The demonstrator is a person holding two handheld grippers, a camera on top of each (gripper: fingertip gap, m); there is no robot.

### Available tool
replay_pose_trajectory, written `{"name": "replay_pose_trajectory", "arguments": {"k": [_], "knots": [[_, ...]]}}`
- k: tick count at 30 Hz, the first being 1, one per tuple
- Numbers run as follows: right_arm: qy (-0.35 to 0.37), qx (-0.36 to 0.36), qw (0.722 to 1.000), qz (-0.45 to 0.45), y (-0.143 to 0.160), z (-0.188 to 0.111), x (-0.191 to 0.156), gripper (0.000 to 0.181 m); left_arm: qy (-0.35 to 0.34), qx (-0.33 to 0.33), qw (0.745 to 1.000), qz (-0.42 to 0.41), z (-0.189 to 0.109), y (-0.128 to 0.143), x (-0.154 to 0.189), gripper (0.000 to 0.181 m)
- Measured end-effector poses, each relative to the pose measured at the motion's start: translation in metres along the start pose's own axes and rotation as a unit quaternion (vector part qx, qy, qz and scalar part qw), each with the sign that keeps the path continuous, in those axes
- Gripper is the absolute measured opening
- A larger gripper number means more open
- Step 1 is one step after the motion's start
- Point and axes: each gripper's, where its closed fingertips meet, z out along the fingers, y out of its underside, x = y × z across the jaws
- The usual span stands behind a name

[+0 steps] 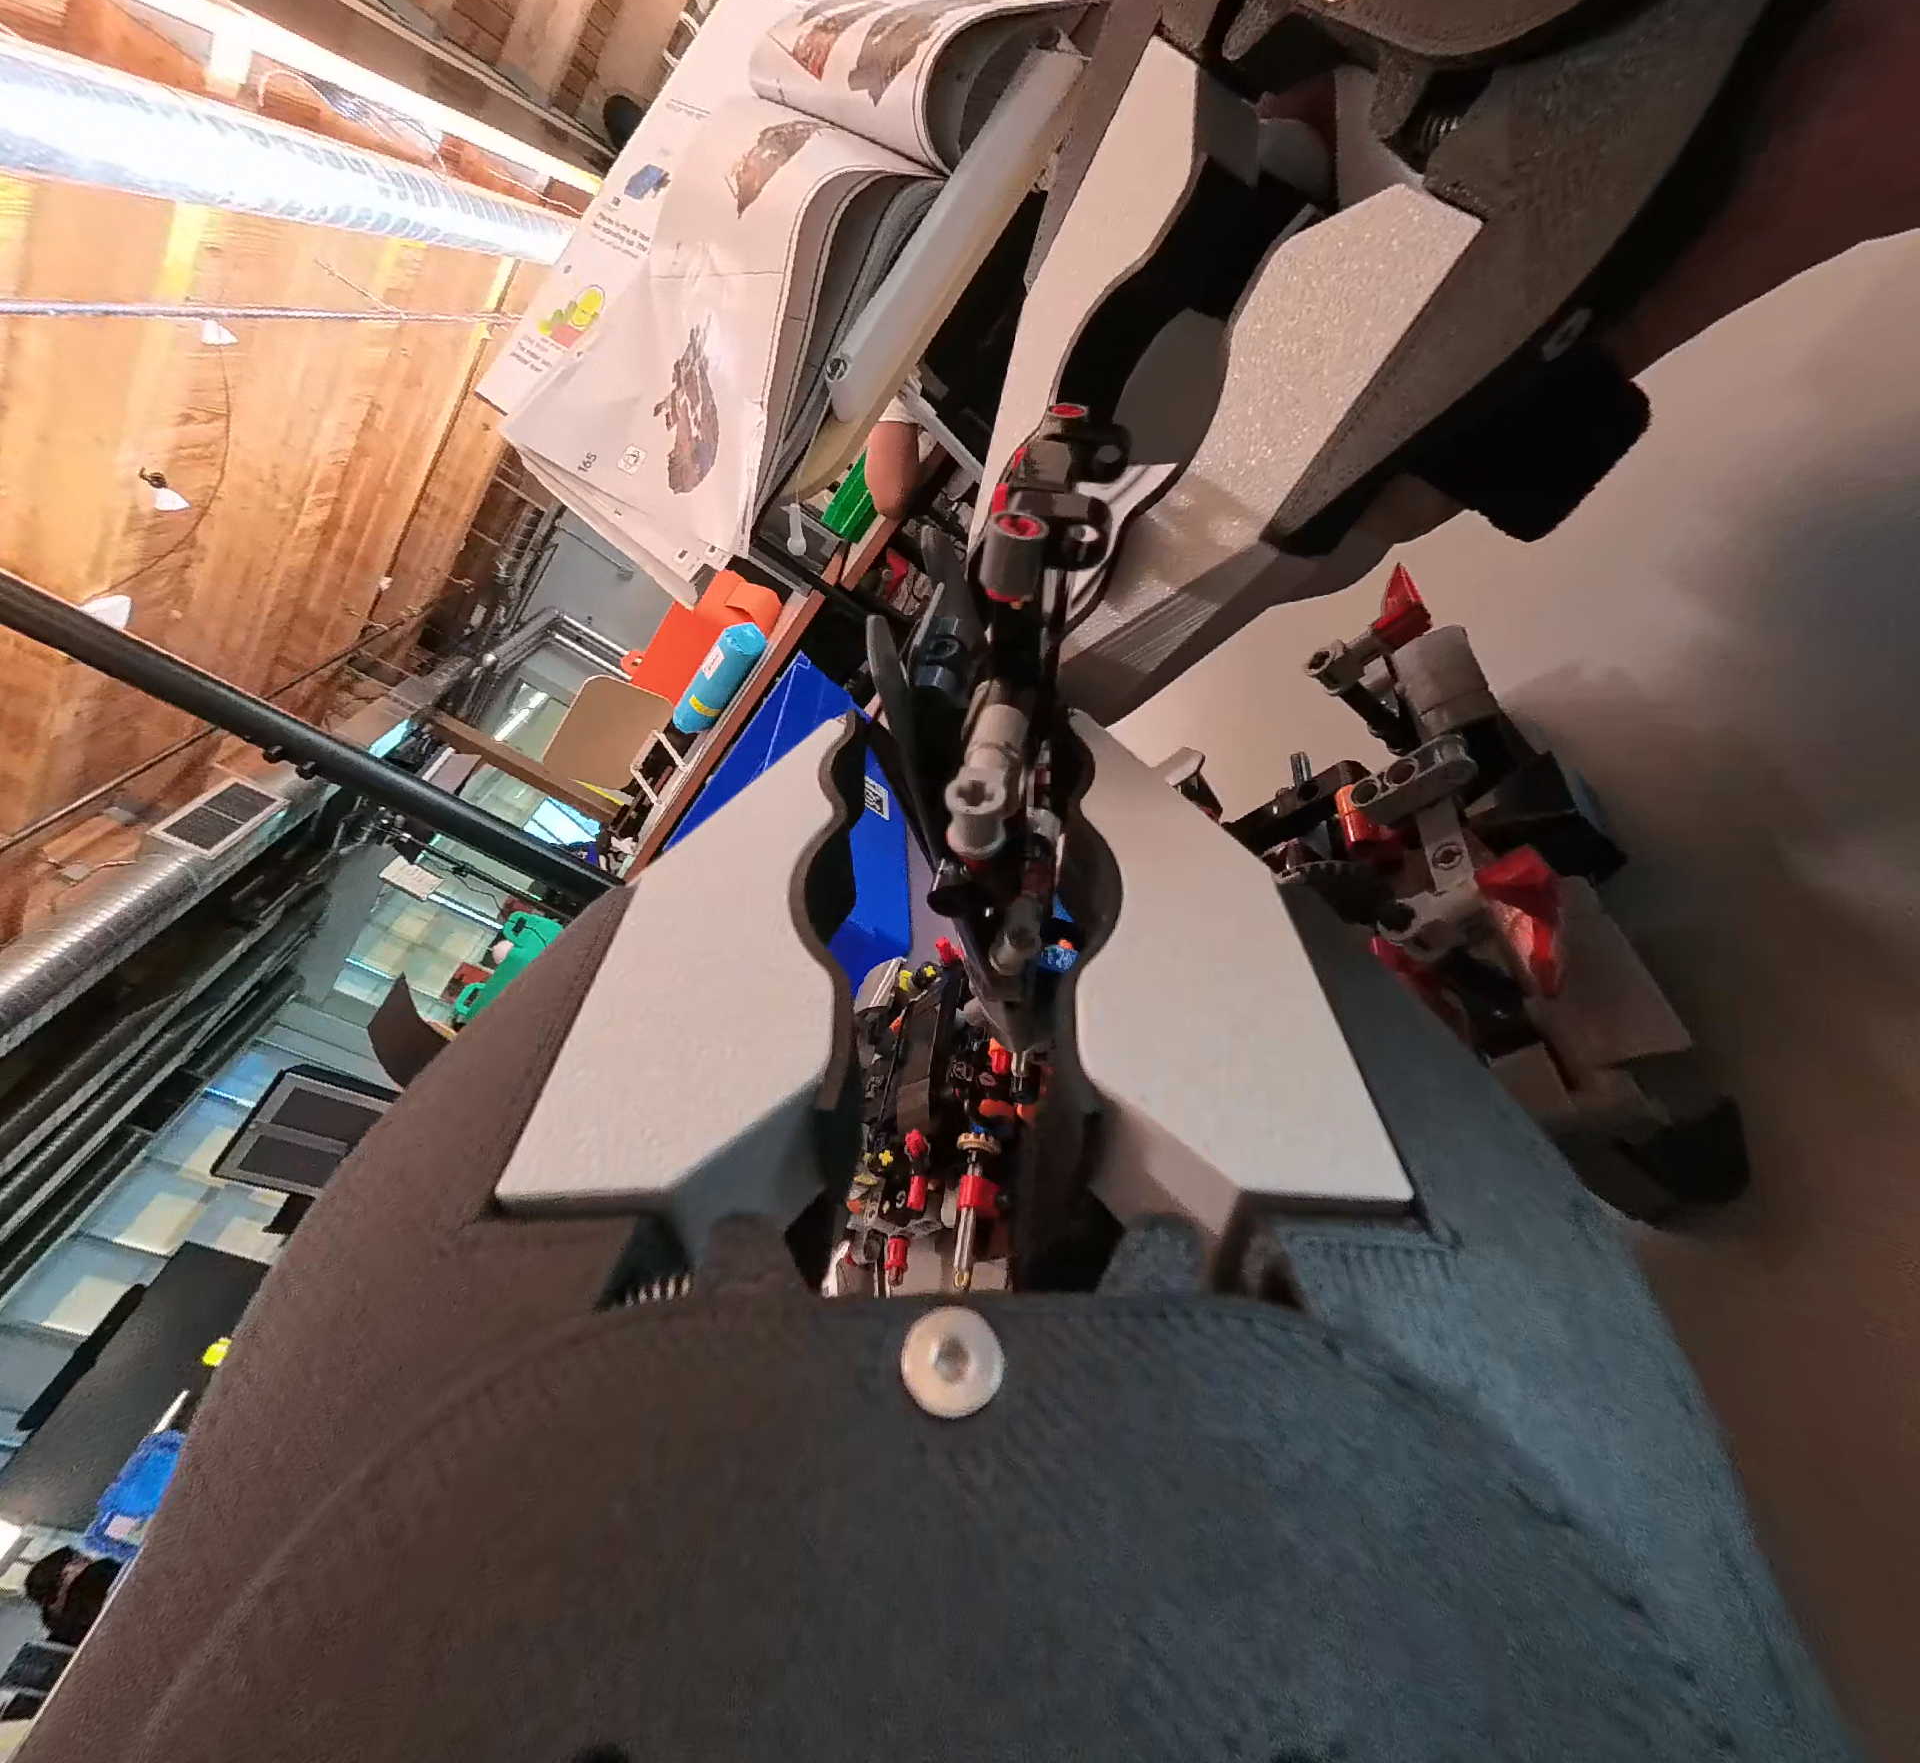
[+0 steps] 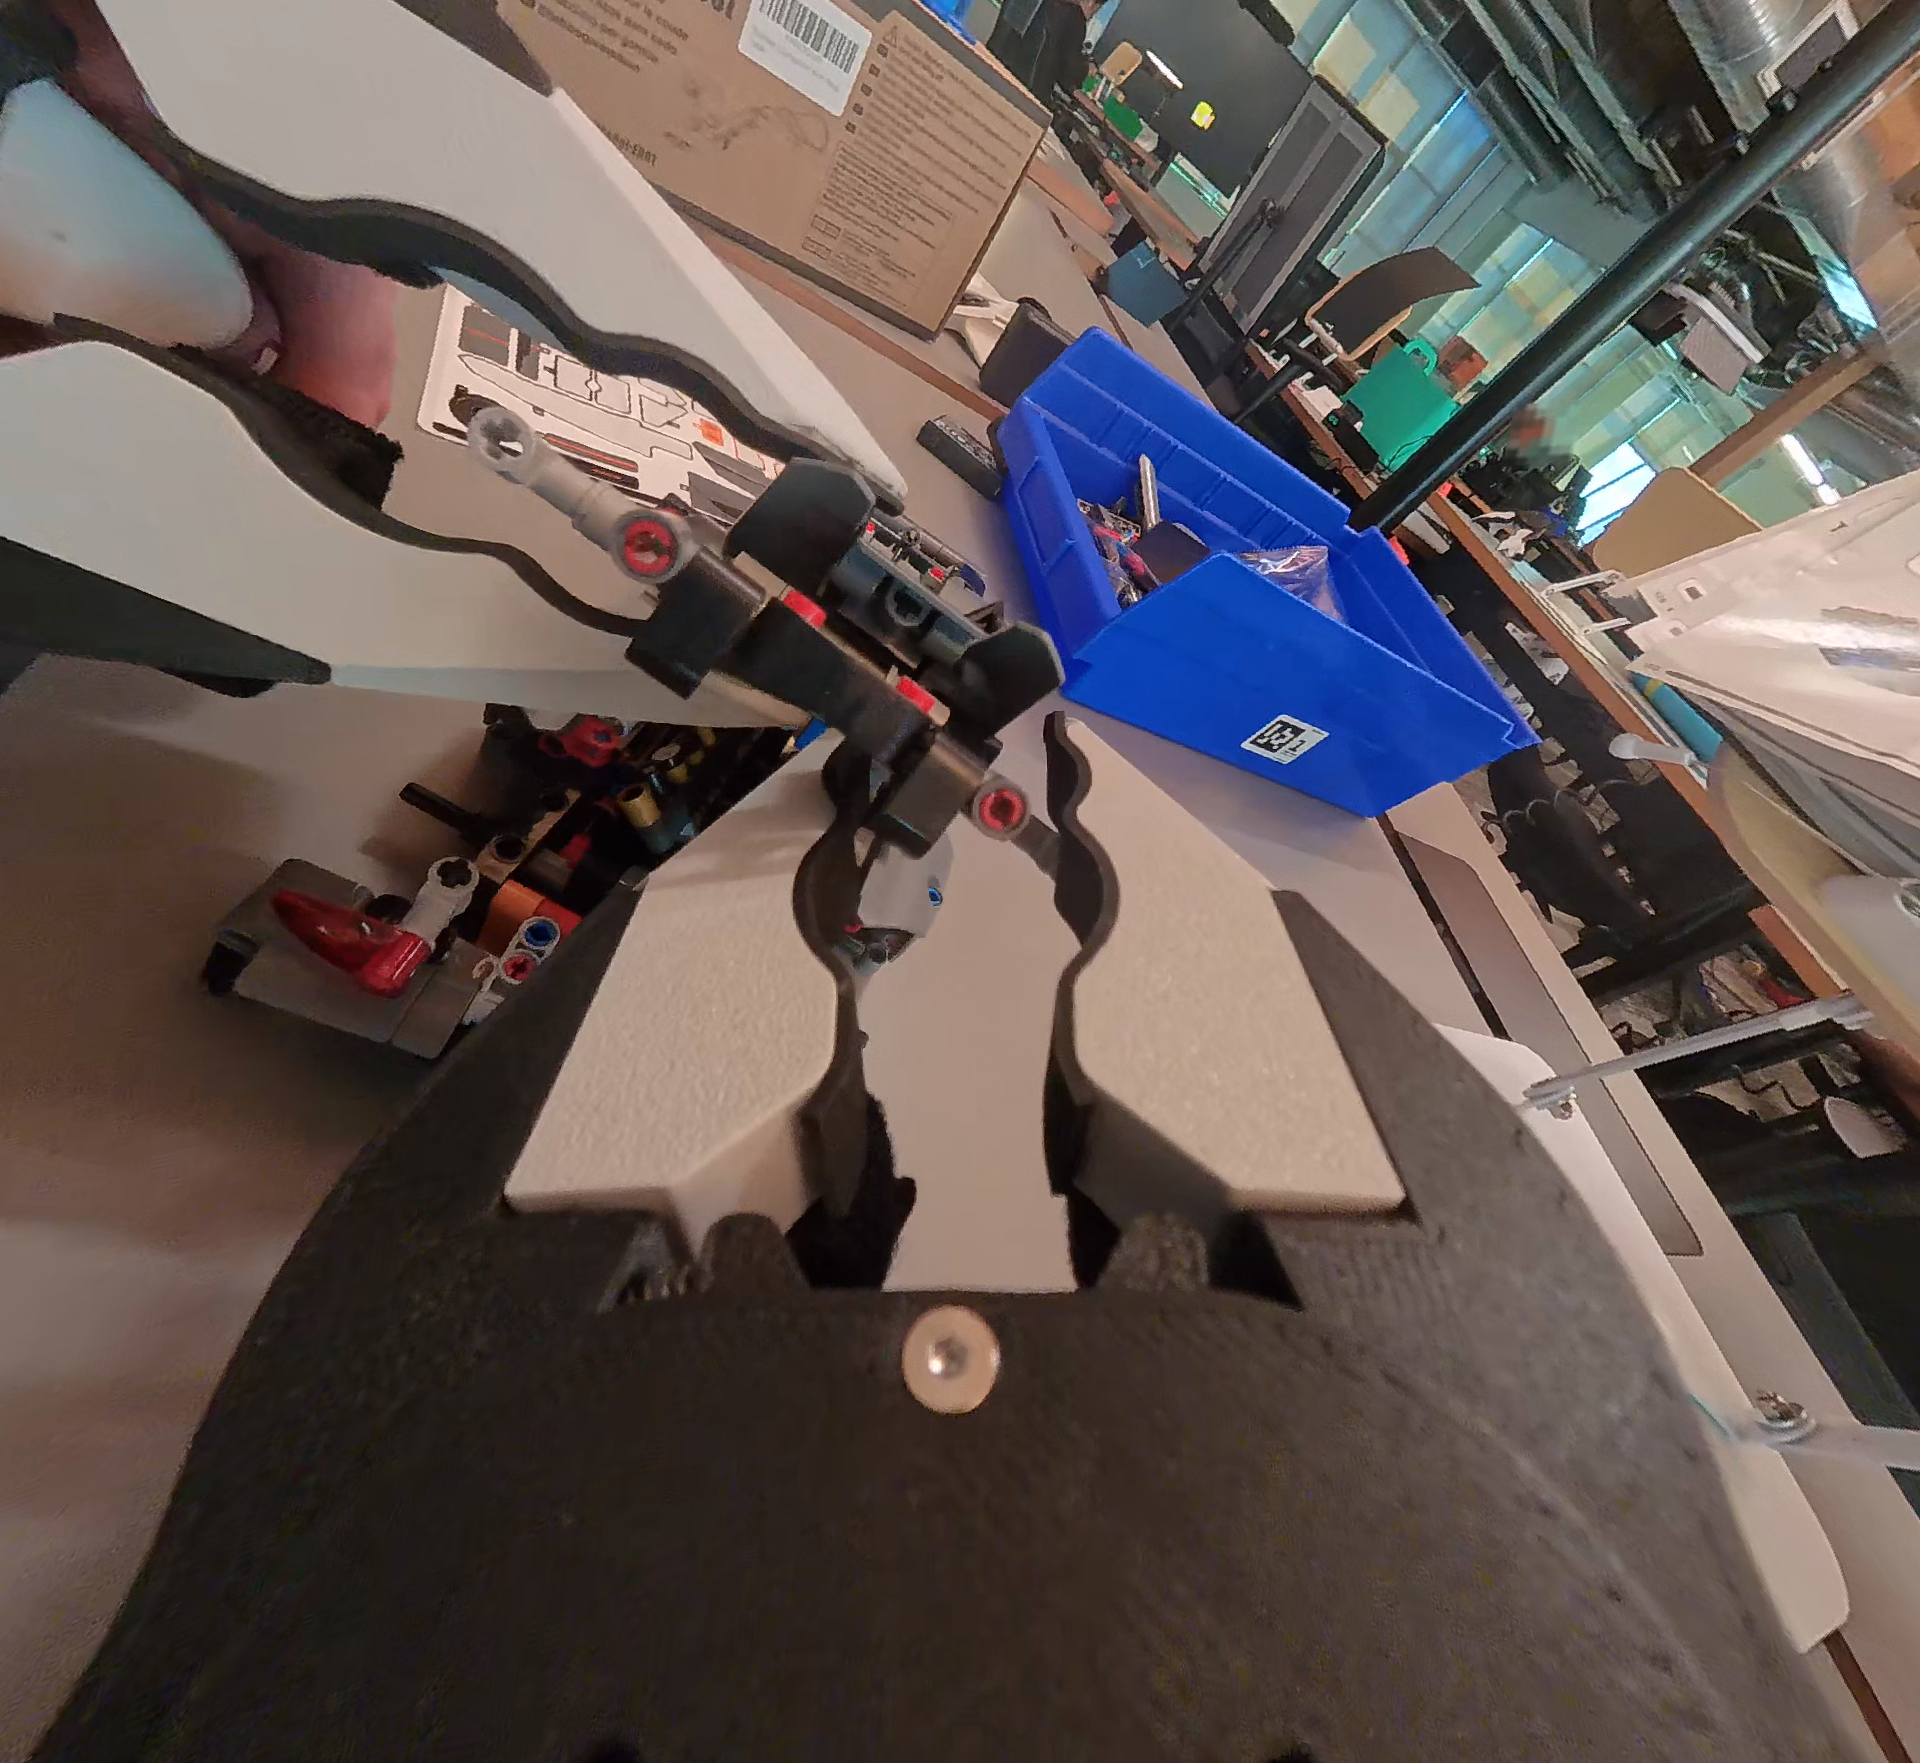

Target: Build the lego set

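A small black and grey lego subassembly (image 1: 1003, 757) with red pins hangs above the table between both grippers. My left gripper (image 1: 956, 747) is shut on its lower part. In the right wrist view the same subassembly (image 2: 821, 664) runs from the left gripper (image 2: 810, 591), which comes in from the left, into my right gripper (image 2: 945, 757), which is shut on its near end. In the left wrist view the right gripper (image 1: 1081, 508) comes in from the upper right. A larger part-built black, grey and red lego model (image 2: 499, 840) lies on the table below, and also shows in the left wrist view (image 1: 1455, 861).
A blue bin (image 2: 1247, 633) of loose parts stands on the grey table (image 2: 156, 1194) just beyond the grippers. A sticker sheet (image 2: 540, 383) and a cardboard box (image 2: 779, 72) lie behind. An open instruction booklet (image 1: 727, 259) sits on a stand. A person (image 2: 1070, 20) is far off. Left and right tips are no more than a few centimetres apart.
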Motion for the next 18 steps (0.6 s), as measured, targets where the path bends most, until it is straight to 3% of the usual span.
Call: {"name": "replay_pose_trajectory", "arguments": {"k": [11, 18], "knots": [[0.002, 0.0, 1.0, 0.007, -0.0005, 0.0004, 0.0037, 0.032, 0.007, 0.001, 1.0, 0.002, 0.0052, -0.0001, 0.0, 0.025], [0.0, -0.004, 1.0, 0.001, 0.0033, 0.0013, 0.0031, 0.029, 0.02, -0.001, 1.0, 0.013, 0.0084, 0.0023, 0.0025, 0.035]]}}
